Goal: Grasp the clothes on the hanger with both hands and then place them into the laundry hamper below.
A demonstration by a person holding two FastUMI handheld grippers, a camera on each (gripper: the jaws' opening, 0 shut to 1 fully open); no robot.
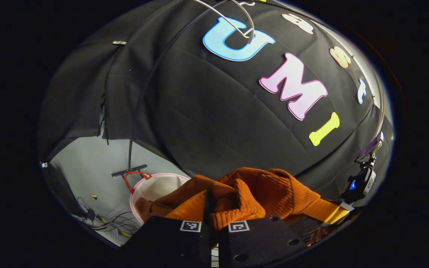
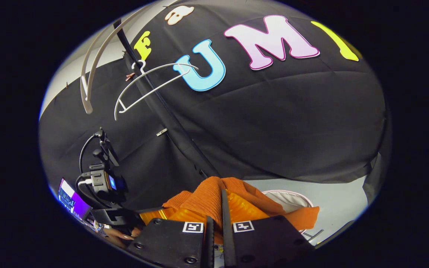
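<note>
left gripper [image 1: 210,217] clamps sweater [image 1: 259,190] | right gripper [image 2: 214,219] clamps it | bunched, apparently stretched between both | hamper [image 1: 155,186] below

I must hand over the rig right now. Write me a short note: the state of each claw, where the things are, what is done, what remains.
Left claw: shut on the orange garment.
Right claw: shut on the same garment.
Hanger: bare, up by the black wall; the garment is off it.
Laundry hamper: on the floor below; the garment is bunched above and beside its rim, one end drooping near the opening.
Done: both grasps, garment off the hanger.
Left: lower it into the hamper, open both claws.
</note>
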